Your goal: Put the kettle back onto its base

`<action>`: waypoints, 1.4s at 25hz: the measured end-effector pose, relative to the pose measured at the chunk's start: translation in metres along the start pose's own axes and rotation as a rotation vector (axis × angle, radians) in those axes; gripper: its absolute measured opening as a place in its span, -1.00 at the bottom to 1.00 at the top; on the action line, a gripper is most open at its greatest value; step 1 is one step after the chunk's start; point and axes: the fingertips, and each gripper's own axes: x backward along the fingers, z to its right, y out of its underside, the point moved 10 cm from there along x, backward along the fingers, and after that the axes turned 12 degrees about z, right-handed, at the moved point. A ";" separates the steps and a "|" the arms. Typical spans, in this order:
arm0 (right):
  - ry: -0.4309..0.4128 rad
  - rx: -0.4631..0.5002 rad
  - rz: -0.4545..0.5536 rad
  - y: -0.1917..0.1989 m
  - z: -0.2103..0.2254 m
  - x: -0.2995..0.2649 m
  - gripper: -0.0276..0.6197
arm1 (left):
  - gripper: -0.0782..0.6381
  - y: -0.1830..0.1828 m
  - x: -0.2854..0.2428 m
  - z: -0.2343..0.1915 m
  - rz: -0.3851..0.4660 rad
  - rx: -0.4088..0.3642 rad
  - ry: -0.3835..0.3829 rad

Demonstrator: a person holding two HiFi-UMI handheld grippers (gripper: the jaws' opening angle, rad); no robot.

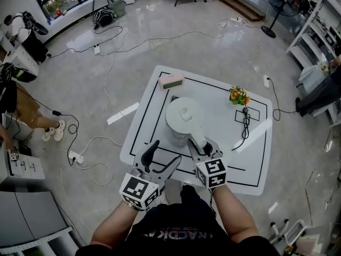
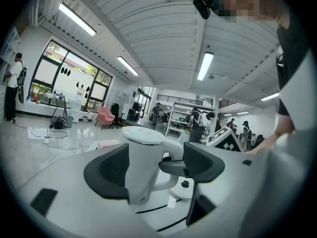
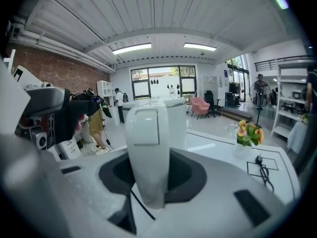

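White kettle is seen in the head view upright near the middle of the table, its handle pointed back twd the person. The right gripper is closed on that handle, while the left gripper is held just beside the body w/ jaws wide & nothing gripped. In the left gripper view the kettle is framed btwn the spread pads but pressed by neither. Its foot is partly hidden, so whether it is lifted can't be told. The base, a low white disc w/ a dark centre pin, is made out just beyond, under the handle side, so the kettle is not yet seated on it. In the right gripper view the handle is clamped btwn both pads. Risks, as judged: w/ a hold on the handle only, the body may swing or tip when raised. A white base on a white top is easily misjudged, so the kettle could be set down off-centre, missing the pin & shoving the disc. The open left jaws could also be struck by the body.
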 end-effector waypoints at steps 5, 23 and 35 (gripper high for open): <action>-0.006 0.031 0.015 0.000 -0.002 0.002 -0.56 | 0.16 0.000 0.003 -0.001 -0.006 -0.002 -0.003; -0.032 0.055 0.116 -0.008 0.004 0.009 -0.57 | 0.14 -0.002 0.008 -0.003 -0.013 -0.015 -0.020; 0.015 0.076 0.202 -0.037 0.019 0.024 -0.58 | 0.14 -0.007 0.005 0.004 0.001 -0.029 -0.002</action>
